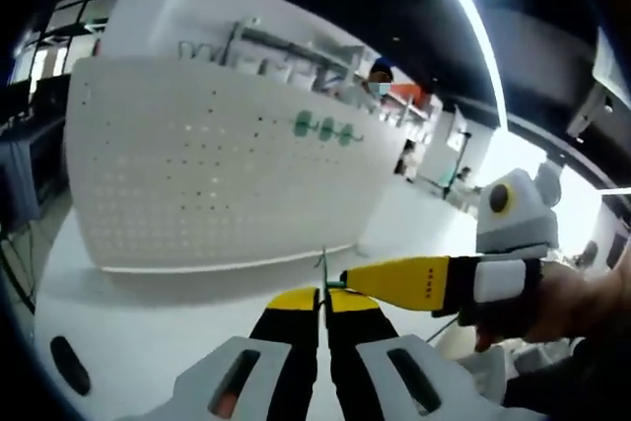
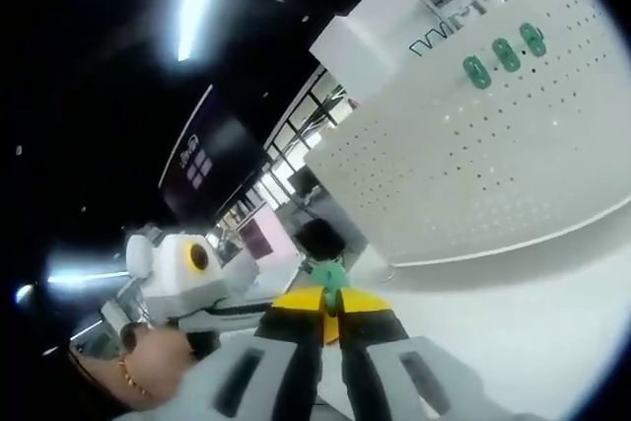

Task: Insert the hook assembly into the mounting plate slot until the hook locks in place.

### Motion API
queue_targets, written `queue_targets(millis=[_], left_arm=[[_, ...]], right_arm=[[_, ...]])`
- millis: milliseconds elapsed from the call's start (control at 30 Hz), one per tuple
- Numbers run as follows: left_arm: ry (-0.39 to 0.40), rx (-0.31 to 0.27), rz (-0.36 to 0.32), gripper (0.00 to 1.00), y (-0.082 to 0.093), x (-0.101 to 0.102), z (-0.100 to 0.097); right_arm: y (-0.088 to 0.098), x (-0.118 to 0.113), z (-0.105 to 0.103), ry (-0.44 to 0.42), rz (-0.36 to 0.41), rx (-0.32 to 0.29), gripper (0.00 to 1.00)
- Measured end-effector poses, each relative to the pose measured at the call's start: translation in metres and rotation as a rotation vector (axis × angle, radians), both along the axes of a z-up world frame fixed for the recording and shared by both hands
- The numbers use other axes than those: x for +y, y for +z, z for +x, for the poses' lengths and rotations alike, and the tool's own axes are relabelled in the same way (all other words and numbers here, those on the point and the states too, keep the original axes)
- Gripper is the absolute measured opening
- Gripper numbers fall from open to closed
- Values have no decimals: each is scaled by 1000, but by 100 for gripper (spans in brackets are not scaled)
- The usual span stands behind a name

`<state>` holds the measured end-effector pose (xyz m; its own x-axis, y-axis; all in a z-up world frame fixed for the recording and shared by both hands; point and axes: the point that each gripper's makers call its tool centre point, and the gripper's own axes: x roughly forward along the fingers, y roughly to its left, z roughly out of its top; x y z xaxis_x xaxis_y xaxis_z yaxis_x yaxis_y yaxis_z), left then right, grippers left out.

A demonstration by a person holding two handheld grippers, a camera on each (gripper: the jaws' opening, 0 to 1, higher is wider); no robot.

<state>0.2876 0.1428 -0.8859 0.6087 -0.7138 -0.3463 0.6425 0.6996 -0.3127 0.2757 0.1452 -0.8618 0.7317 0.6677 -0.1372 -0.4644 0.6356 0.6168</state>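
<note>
A white pegboard (image 1: 227,175) stands upright on the table, with three green mounting plates (image 1: 325,128) in a row near its upper right. They show again as green plates (image 2: 503,54) on the pegboard (image 2: 473,165) in the right gripper view. My left gripper (image 1: 322,300) is shut on a thin wire hook (image 1: 322,268) that sticks up between its yellow tips. The right gripper (image 1: 394,283) reaches in from the right, its tip touching the hook's base. In its own view my right gripper (image 2: 330,305) is shut on a small green piece (image 2: 330,274).
The white tabletop (image 1: 148,313) stretches in front of the pegboard. A person's hand (image 1: 572,303) holds the right gripper, and another hand (image 2: 148,362) holds the left gripper (image 2: 187,268). Metal racks and shelving (image 1: 286,46) stand behind the board.
</note>
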Motion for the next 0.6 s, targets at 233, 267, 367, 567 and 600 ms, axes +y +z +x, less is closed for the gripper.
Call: queue_targets(millis=[233,267,367,567,600], left_arm=[[-27,0,10,3,-6,-1,-3],[-28,-7,21,3,-7,-1,-4],[-53,-22,87,3,-12,-1,-6],[-90,-34,137,7,-19,-3,-8],[-92,-32,130,8,-18,-4,-9]], right_arm=[[-6,-1,-2,21,-18,25,0],[-7,-1,-2,23,-17,32,0],[-12,0,-4,39,-34,40,0],[-19,-1,-4,53,-64,48,0],[-20,-2,-4,52,-62,54,0]])
